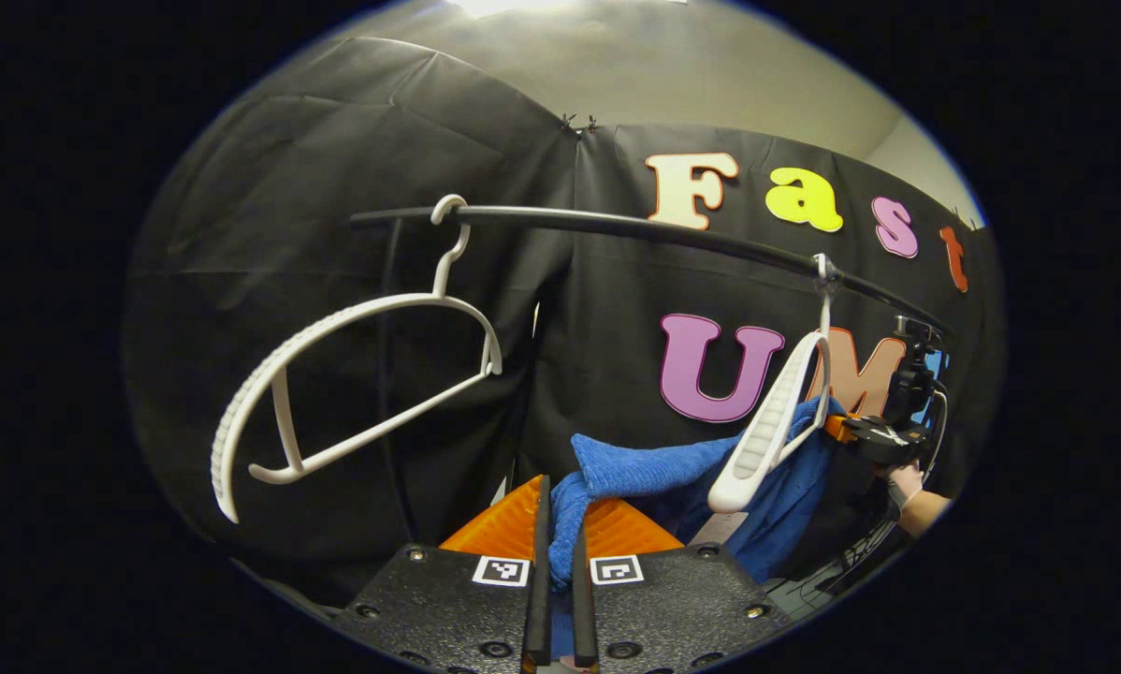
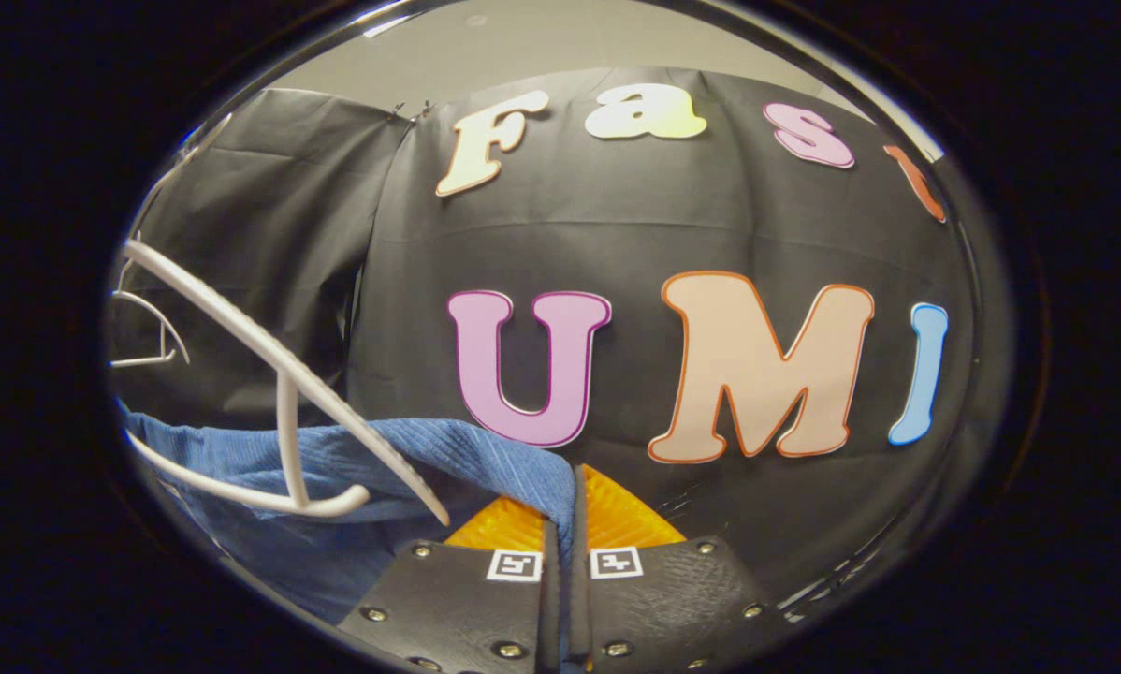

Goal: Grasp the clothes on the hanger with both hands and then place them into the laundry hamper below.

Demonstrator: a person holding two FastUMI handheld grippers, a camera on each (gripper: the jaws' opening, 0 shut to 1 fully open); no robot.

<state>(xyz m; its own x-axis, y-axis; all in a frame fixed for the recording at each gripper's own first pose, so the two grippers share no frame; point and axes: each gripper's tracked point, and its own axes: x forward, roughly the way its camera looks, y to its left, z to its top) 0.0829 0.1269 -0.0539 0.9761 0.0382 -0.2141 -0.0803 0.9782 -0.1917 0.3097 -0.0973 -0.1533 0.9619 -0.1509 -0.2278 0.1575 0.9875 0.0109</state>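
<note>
A blue garment (image 1: 682,473) stretches from my left gripper (image 1: 560,513) across to a white hanger (image 1: 768,426) that hangs on the black rail (image 1: 617,225). My left gripper is shut on one bunched end of the cloth. In the left gripper view, my right gripper (image 1: 874,432) holds the garment's far end beside that hanger, with a hand (image 1: 918,491) behind it. In the right gripper view, the right gripper (image 2: 565,505) is shut on a fold of the blue garment (image 2: 383,459). The white hanger (image 2: 284,374) slants across the cloth just left of it.
A second white hanger (image 1: 336,374), bare, hangs tilted from the rail's left end and shows far off at the left (image 2: 149,328) of the right gripper view. The black cloth wall stands close behind the rail.
</note>
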